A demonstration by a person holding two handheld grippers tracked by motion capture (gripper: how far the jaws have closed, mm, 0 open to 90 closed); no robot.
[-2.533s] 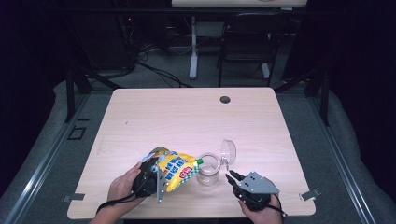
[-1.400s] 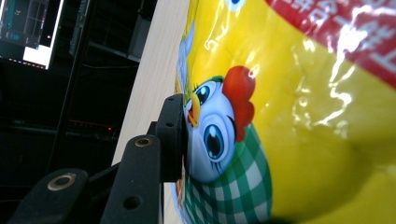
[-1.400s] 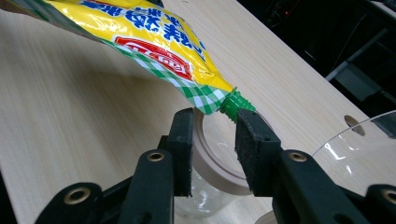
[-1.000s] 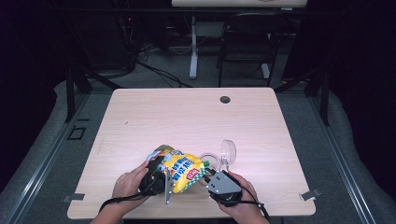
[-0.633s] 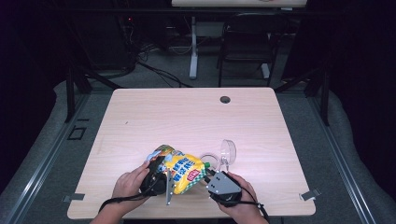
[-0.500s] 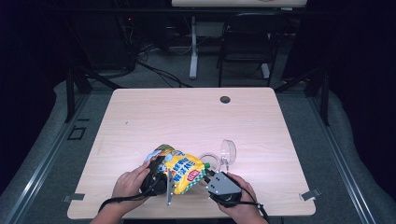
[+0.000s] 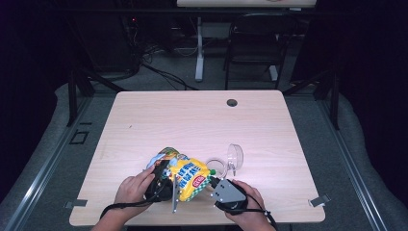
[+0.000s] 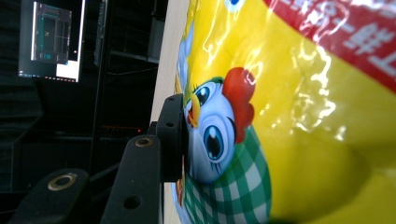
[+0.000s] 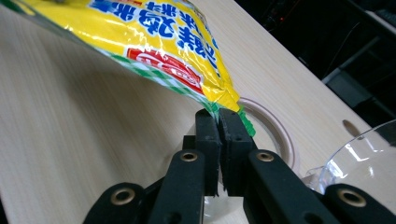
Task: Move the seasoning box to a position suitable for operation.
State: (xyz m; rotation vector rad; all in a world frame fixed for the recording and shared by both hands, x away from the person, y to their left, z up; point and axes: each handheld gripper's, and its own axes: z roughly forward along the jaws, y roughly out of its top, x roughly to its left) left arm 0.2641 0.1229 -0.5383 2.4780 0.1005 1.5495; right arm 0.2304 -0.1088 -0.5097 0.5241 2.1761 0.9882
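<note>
On the table [image 7: 144,120], low centre of the high view, the yellow snack bag [image 7: 190,174] spans both claws. The left gripper [image 7: 161,182] clamps its left body; the right gripper [image 9: 218,122], having just closed, pinches its green corner seal.

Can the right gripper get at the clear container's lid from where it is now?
Probably not yet: the right gripper is shut on the snack bag corner. The lid, just beyond on the table, looks unobstructed once it lets go.
</note>
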